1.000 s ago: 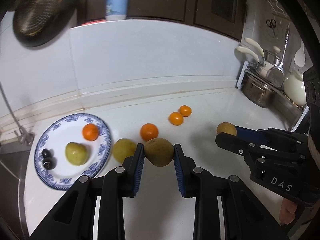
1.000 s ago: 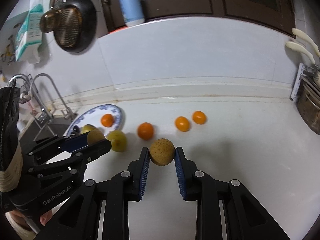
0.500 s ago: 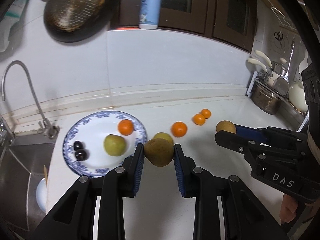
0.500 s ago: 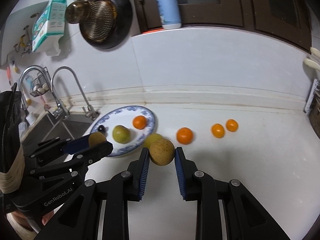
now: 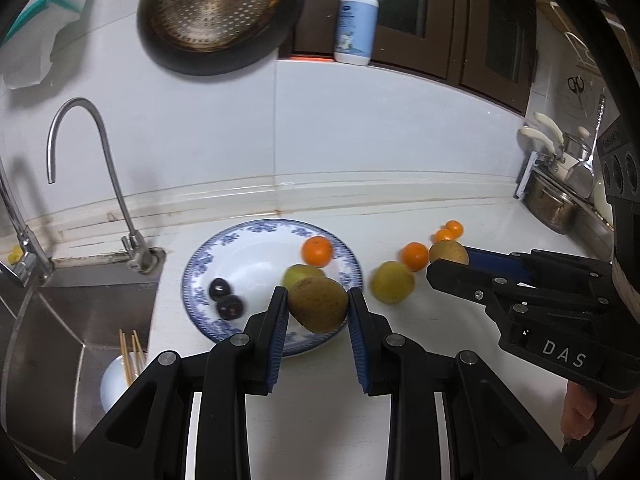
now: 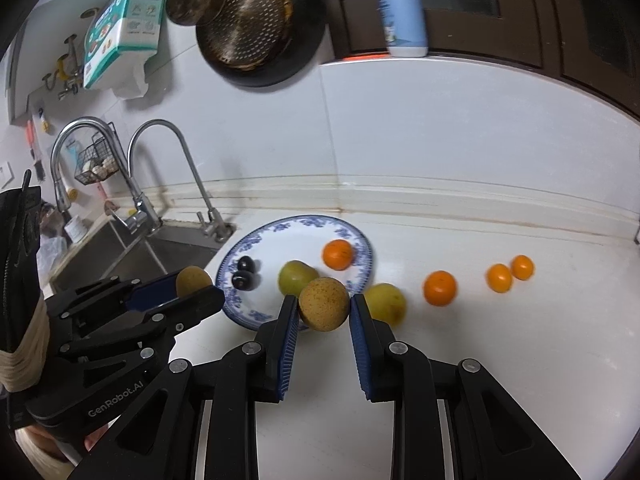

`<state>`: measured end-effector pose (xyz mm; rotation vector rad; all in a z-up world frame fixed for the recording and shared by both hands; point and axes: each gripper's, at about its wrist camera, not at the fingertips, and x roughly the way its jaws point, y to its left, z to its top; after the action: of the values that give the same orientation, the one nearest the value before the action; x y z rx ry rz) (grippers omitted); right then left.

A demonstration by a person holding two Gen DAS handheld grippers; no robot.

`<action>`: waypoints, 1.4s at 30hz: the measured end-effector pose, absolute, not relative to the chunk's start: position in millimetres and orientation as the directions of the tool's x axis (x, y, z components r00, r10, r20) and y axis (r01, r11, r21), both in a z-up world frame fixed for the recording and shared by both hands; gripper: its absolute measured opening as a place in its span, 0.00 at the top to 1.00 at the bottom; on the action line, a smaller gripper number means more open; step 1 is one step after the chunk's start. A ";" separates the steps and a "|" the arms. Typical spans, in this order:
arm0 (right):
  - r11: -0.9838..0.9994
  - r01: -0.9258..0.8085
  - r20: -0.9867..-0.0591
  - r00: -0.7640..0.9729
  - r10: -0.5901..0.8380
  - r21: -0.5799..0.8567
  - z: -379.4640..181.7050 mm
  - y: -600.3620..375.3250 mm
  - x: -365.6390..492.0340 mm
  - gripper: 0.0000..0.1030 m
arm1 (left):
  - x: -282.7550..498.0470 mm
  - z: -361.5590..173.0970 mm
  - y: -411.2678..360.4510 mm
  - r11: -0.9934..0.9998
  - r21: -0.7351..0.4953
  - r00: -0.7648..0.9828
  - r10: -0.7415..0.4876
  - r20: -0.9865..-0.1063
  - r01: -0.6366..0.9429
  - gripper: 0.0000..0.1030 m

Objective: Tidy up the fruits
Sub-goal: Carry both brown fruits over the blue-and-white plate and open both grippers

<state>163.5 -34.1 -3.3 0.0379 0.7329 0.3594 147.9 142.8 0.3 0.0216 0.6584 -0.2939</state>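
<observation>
My left gripper (image 5: pixel 318 312) is shut on a brown-green kiwi (image 5: pixel 318 303), held above the near rim of the blue-patterned plate (image 5: pixel 208 252). My right gripper (image 6: pixel 324 312) is shut on a speckled brown pear (image 6: pixel 323 303), also near the plate (image 6: pixel 256 240). The plate holds an orange (image 5: pixel 317 251), a green fruit (image 5: pixel 300 274) and two dark plums (image 5: pixel 226 299). On the counter lie a yellow-green fruit (image 5: pixel 391 282), an orange (image 5: pixel 414 256) and two small oranges (image 5: pixel 449 232). The right gripper shows in the left wrist view (image 5: pixel 452 258), and the left gripper in the right wrist view (image 6: pixel 192 284).
A sink (image 5: pixel 60 320) with a tap (image 5: pixel 80 152) lies left of the plate, a bowl with chopsticks (image 5: pixel 120 376) inside. A pan (image 5: pixel 212 12) hangs on the wall. A soap bottle (image 5: pixel 356 20) stands on the ledge. Pots (image 5: pixel 552 204) stand far right.
Both grippers have moved left with their fruit, from over the counter by the loose oranges to the plate's near rim. The sink and tap have come into view.
</observation>
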 end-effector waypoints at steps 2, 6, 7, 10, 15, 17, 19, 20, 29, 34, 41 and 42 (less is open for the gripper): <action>0.934 -0.318 -0.648 0.679 0.343 0.161 -4.9 -25.9 168.1 0.74 | 151.7 -0.7 149.4 0.959 -0.067 0.752 -0.258 -0.607 0.275 0.72; 0.929 -0.335 -0.652 0.672 0.351 0.155 -7.7 -10.0 179.2 0.74 | 162.4 -3.9 160.9 0.959 -0.056 0.753 -0.253 -0.607 0.277 0.72; 0.930 -0.335 -0.654 0.671 0.350 0.154 -8.3 -7.0 182.0 0.74 | 165.6 -4.9 163.3 0.959 -0.052 0.753 -0.252 -0.608 0.278 0.72; 0.927 -0.341 -0.658 0.664 0.355 0.156 -9.9 1.3 193.6 0.74 | 175.0 -6.9 169.3 0.958 -0.043 0.752 -0.249 -0.610 0.282 0.72; 0.920 -0.358 -0.671 0.644 0.366 0.159 -14.6 15.2 218.8 0.74 | 198.9 -11.7 177.1 0.956 -0.037 0.740 -0.250 -0.625 0.291 0.72; 0.919 -0.362 -0.681 0.635 0.364 0.153 -17.0 20.2 232.6 0.74 | 211.1 -15.0 178.8 0.955 -0.038 0.729 -0.250 -0.637 0.293 0.72; 0.919 -0.364 -0.693 0.624 0.360 0.150 -19.6 24.1 246.6 0.74 | 225.4 -18.9 180.9 0.956 -0.049 0.715 -0.250 -0.653 0.289 0.72; 0.918 -0.368 -0.702 0.615 0.360 0.149 -21.6 26.3 255.0 0.74 | 233.3 -21.5 181.7 0.956 -0.053 0.705 -0.250 -0.663 0.289 0.72; 0.922 -0.359 -0.792 0.518 0.325 0.144 -45.8 38.0 324.5 0.74 | 289.7 -43.6 183.2 0.959 -0.061 0.633 -0.229 -0.740 0.276 0.72; 0.920 -0.360 -0.848 0.431 0.310 0.153 -65.9 47.5 355.4 0.74 | 314.0 -58.3 185.1 0.960 -0.077 0.577 -0.226 -0.785 0.271 0.72; 0.920 -0.376 -0.893 0.369 0.258 0.111 -84.7 56.8 375.8 0.74 | 331.0 -72.1 187.8 0.959 -0.094 0.526 -0.226 -0.820 0.266 0.72; 0.919 -0.379 -0.896 0.365 0.254 0.107 -86.5 57.6 376.7 0.74 | 332.2 -73.3 188.1 0.960 -0.093 0.523 -0.224 -0.822 0.265 0.72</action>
<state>376.7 57.6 -86.5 -0.1250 1.1270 0.4081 332.2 188.1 -73.3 0.0458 0.9775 -0.2926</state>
